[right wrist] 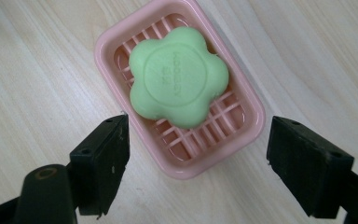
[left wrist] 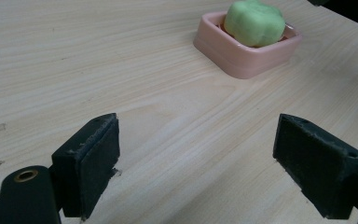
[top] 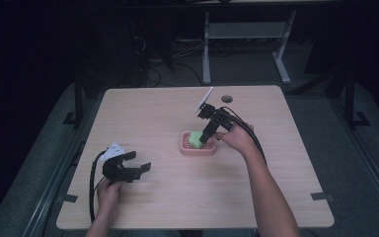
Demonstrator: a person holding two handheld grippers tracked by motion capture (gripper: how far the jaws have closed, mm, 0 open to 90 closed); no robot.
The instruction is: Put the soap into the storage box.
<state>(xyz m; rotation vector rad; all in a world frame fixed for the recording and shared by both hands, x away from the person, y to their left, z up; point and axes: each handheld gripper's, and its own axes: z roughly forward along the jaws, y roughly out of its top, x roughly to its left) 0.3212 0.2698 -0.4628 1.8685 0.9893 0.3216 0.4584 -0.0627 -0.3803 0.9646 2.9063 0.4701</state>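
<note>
**Right gripper poised over the soap in its dish**

Your right gripper (top: 208, 138) hangs above the pink soap dish (top: 183, 146) near the middle of the worktop (top: 143, 113), tilted steeply downward. In the right gripper view its jaws stand wide apart and hold nothing; the near end of the dish lies between them, below the pads. The green flower-shaped soap (right wrist: 178, 83) rests flat on the dish's slatted floor, inside the rim, toward the far end of the dish (right wrist: 247, 100) in that view. No jaw touches soap or dish.

Your left gripper (top: 137, 168) rests low at the near left of the worktop, well apart from the dish. Its jaws are also spread and empty; in the left gripper view they frame bare wood, with the dish (left wrist: 242, 56) and soap (left wrist: 254, 22) farther off to the right.

Step in hand, as judged: the approach to a pick of the soap, grasp not yet made. The next move calls for you to shift the right gripper forward until the soap sits between the pads, lower the tips inside the rim, then close on the soap's lobed sides. The soap may be slick, so close squarely.
</note>
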